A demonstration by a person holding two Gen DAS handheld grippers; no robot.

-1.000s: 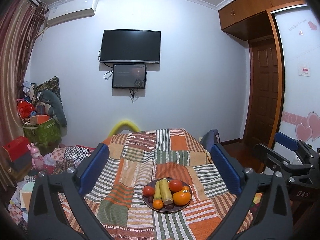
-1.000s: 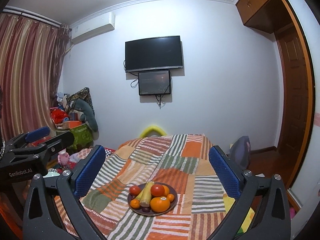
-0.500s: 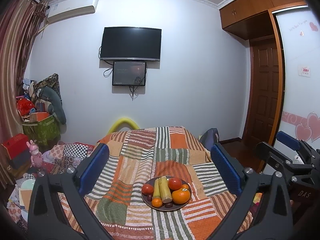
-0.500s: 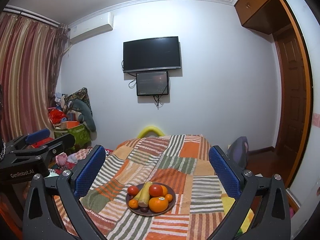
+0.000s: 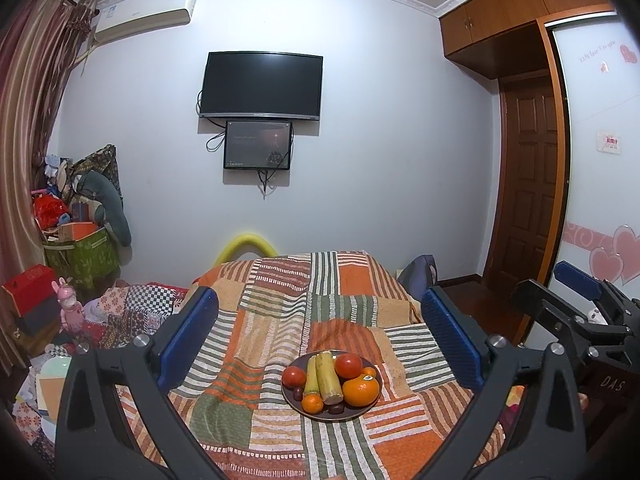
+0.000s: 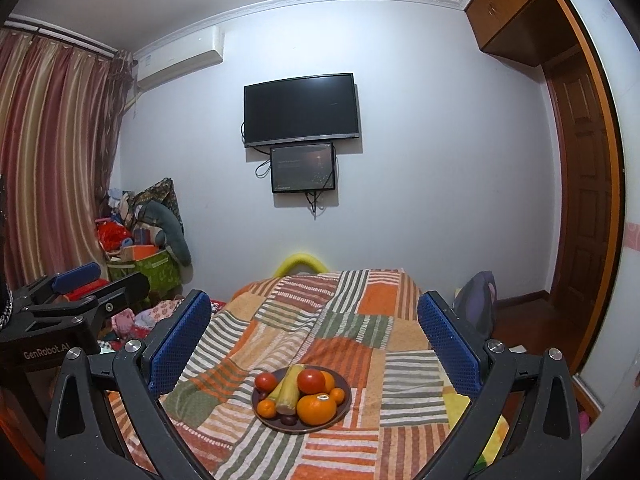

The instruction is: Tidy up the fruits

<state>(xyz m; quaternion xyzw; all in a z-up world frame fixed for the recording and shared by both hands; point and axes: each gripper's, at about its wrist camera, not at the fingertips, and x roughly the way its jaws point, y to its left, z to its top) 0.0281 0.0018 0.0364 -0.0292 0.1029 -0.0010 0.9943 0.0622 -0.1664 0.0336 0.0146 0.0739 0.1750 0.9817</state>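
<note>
Fruits (image 6: 300, 394) heaped on dark plate (image 6: 344, 406) — oranges, tomatoes, pale stalks.

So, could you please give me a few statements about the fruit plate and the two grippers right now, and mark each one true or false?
1. The plate sits on the patchwork blanket. True.
2. The left gripper holds the big orange. False: its fingers are spread wide and empty, above the blanket.
3. Two red tomatoes lie on the plate. True.
4. The right gripper is shut on the pale green stalks. False: it is open, and the stalks rest on the plate.
5. The plate holds only oranges. False: tomatoes, stalks and small dark fruits are there too.
</note>
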